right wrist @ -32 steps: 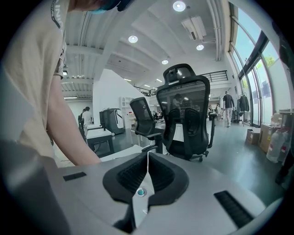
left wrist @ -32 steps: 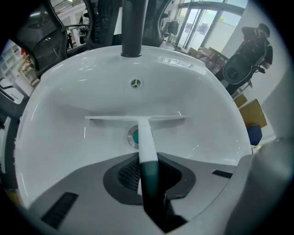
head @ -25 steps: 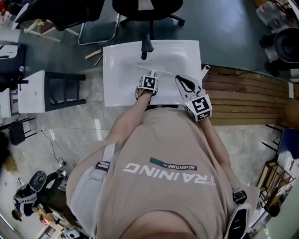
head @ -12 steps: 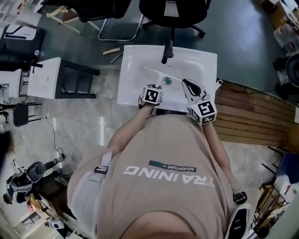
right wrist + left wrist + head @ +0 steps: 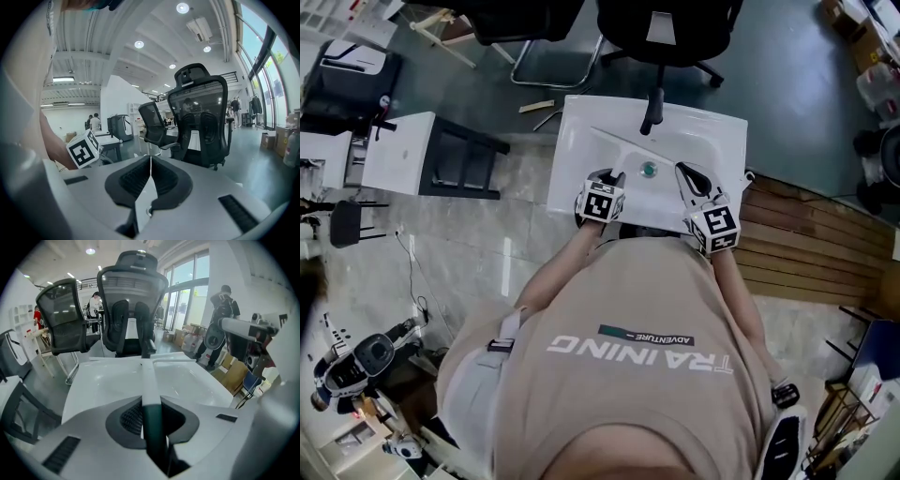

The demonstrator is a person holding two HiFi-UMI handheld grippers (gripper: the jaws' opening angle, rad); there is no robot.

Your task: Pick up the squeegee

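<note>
The squeegee point(image 5: 148, 380) has a dark green handle, a white shaft and a thin white blade across its far end. My left gripper point(image 5: 151, 405) is shut on the handle and holds the squeegee above the white sink basin point(image 5: 98, 380), tilted downward. In the head view the left gripper point(image 5: 613, 180) is at the basin's point(image 5: 581, 141) near left, with the squeegee point(image 5: 617, 156) reaching over the bowl. My right gripper point(image 5: 690, 178) hovers at the basin's near right. Its jaws point(image 5: 150, 161) are shut with nothing between them.
A black faucet point(image 5: 652, 111) stands at the basin's far edge and a green drain point(image 5: 649, 170) sits in the bowl. Black office chairs point(image 5: 666, 28) stand beyond. A white cabinet point(image 5: 398, 155) is on the left, wooden slats point(image 5: 806, 253) on the right. A person point(image 5: 224, 305) stands in the background.
My left gripper has risen with the squeegee, lifting the blade off the basin's floor. The right gripper has shifted slightly and stays shut. The head view has moved over the basin.
</note>
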